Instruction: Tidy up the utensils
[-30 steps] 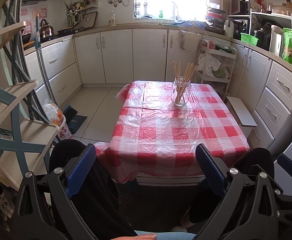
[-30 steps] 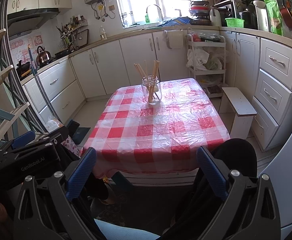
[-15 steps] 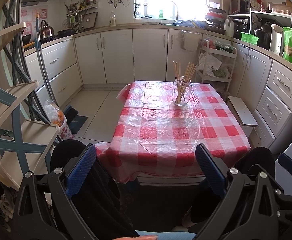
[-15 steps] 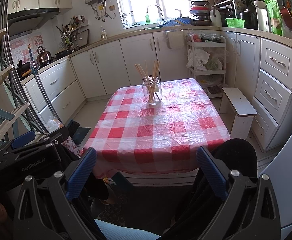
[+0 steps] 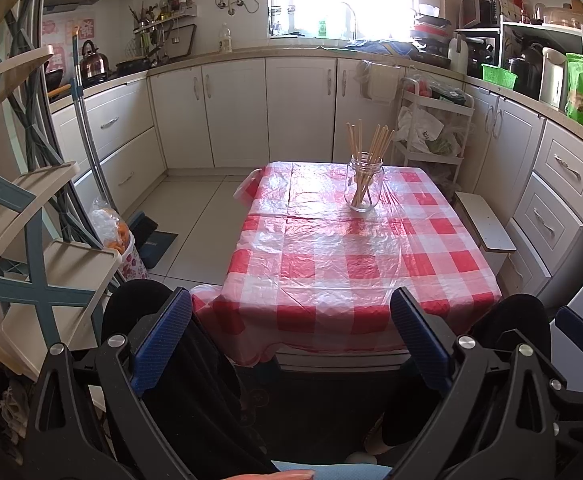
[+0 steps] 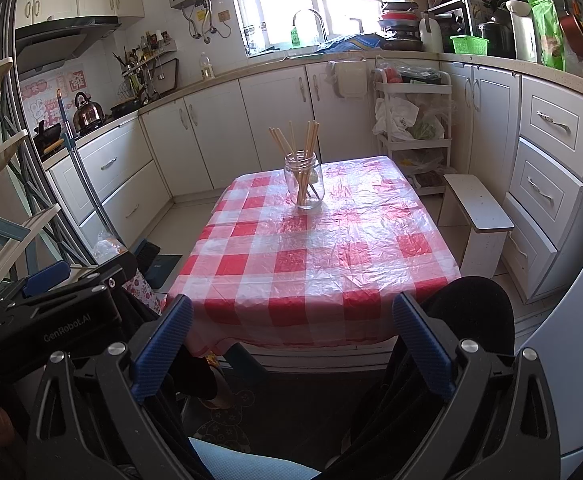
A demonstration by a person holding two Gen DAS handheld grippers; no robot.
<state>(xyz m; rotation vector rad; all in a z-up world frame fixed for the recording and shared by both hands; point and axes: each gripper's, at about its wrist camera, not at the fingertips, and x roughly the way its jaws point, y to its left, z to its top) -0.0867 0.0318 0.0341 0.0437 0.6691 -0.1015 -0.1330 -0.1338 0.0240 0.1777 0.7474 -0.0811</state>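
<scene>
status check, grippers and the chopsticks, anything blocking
Left gripper open, empty, short of table. Right gripper same. Chopsticks upright in glass jar. Checked tablecloth otherwise bare, path open.

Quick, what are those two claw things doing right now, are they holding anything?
Left gripper: jaws open, holding nothing.
Right gripper: jaws open, holding nothing.

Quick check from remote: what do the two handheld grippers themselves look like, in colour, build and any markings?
Both match: the left gripper and right gripper have black angular plastic frames with silver screw heads, and each finger carries a ribbed blue pad. The left unit's body, seen from the right camera, bears white "GenRobot.AI" lettering. No cables show.
</scene>
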